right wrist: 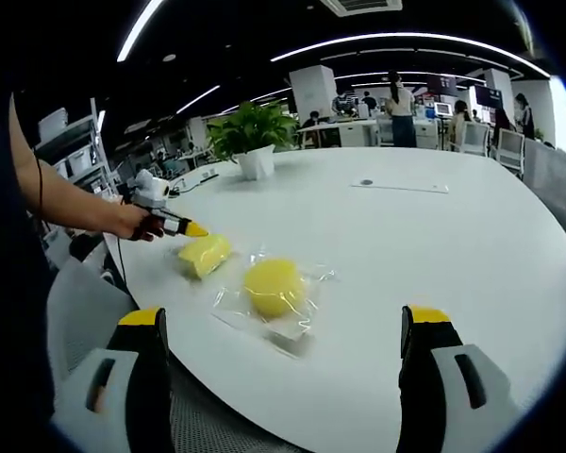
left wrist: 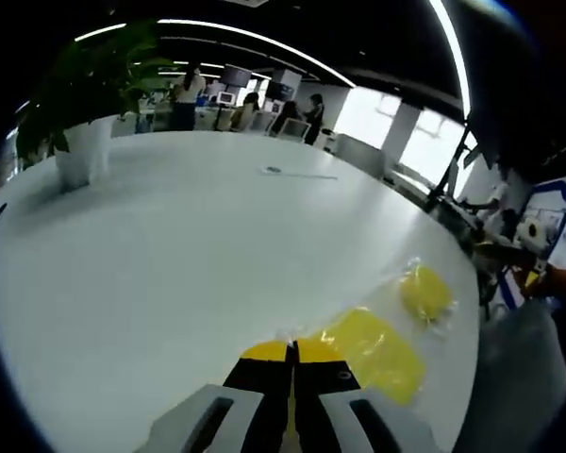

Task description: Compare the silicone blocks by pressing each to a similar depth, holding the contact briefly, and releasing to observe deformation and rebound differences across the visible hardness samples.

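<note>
left gripper [left wrist: 291,354] fingers pressed together, yellow tips just beside the near edge of the flat yellow silicone block [left wrist: 377,351]; contact with it can't be confirmed; seen in right gripper view, left gripper [right wrist: 193,228] sits at the block's [right wrist: 205,253] left end, held by a hand [right wrist: 132,223]; right gripper [right wrist: 281,326] fingers spread wide, nothing between them; round yellow silicone block [right wrist: 273,287] lies on clear plastic wrap [right wrist: 288,332] near the white table's [right wrist: 434,255] near edge, just right of the flat one; potted green plant [right wrist: 252,137] far on table
</note>
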Demonstrator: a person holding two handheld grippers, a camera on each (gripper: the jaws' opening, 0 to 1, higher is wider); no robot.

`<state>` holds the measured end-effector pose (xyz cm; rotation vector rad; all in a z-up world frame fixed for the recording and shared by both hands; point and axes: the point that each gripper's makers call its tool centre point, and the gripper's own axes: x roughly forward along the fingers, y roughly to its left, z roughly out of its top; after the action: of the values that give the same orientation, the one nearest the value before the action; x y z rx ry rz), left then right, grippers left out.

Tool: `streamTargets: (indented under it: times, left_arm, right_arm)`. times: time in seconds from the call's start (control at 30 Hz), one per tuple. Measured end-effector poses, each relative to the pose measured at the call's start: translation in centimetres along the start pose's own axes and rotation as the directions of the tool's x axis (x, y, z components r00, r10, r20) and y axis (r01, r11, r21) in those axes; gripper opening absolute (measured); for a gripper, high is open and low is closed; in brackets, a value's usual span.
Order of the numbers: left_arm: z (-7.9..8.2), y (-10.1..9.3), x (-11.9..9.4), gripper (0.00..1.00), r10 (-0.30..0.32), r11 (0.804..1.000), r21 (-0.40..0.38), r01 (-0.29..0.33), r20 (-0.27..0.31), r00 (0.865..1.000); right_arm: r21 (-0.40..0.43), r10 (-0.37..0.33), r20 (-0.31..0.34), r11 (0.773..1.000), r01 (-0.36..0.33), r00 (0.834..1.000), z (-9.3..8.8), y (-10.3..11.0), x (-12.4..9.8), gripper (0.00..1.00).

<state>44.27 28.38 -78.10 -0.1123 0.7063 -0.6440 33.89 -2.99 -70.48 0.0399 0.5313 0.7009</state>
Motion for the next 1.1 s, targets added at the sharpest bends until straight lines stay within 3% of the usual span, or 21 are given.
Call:
streamTargets:
  times: [0.23,0.3,0.37,0.63,0.7,0.73,0.9,1.0,1.1]
  left_arm:
    - [-0.3,0.6,0.1,0.01,0.03,0.999,0.033,-0.03,0.004,1.0]
    - [-0.3,1.3,0.0,0.04,0.049,0.999,-0.022,-0.049,0.023,0.999]
    - [-0.4,1.6,-0.3,0.07,0.07,0.998,-0.013,-0.069,0.029,0.997]
    - [-0.3,1.9,-0.7,0.12,0.074,0.992,-0.105,-0.069,0.047,0.996]
    - [-0.1,2.5,-0.9,0.24,0.11,0.981,-0.166,-0.098,0.068,0.992]
    - [0.3,2.3,-1.2,0.31,0.089,0.973,-0.221,-0.068,0.086,0.992]
    - [2.8,2.9,-3.5,0.6,0.097,0.967,-0.252,-0.04,0.217,0.971]
    - [3.5,3.2,-5.0,0.76,0.118,0.967,-0.248,-0.058,0.234,0.965]
    - [4.3,2.9,-6.6,0.78,0.111,0.975,-0.216,-0.053,0.267,0.957]
  right_arm:
    - [0.006,-0.003,0.001,1.0,0.003,1.0,-0.1,0.0,0.0,0.96]
    - [0.01,-0.003,0.004,1.0,0.003,1.0,-0.1,-0.1,0.0,0.96]
    - [0.021,-0.003,0.005,1.0,0.003,1.0,-0.2,0.0,0.0,0.96]
    - [0.034,-0.005,0.017,0.999,0.005,1.0,-0.2,-0.2,-0.4,0.96]
    - [0.034,-0.005,0.02,0.999,0.004,1.0,-0.1,-0.3,-0.4,0.96]
    - [0.033,-0.005,0.02,0.999,0.004,1.0,0.0,-0.2,-0.4,0.96]
    - [0.014,-0.009,0.016,1.0,0.009,1.0,0.1,-0.6,-0.5,0.96]
    - [0.021,-0.002,0.019,1.0,0.001,1.0,0.1,-0.6,-0.4,0.96]
    - [0.013,0.0,0.015,1.0,0.0,1.0,0.2,-0.6,-0.3,0.96]
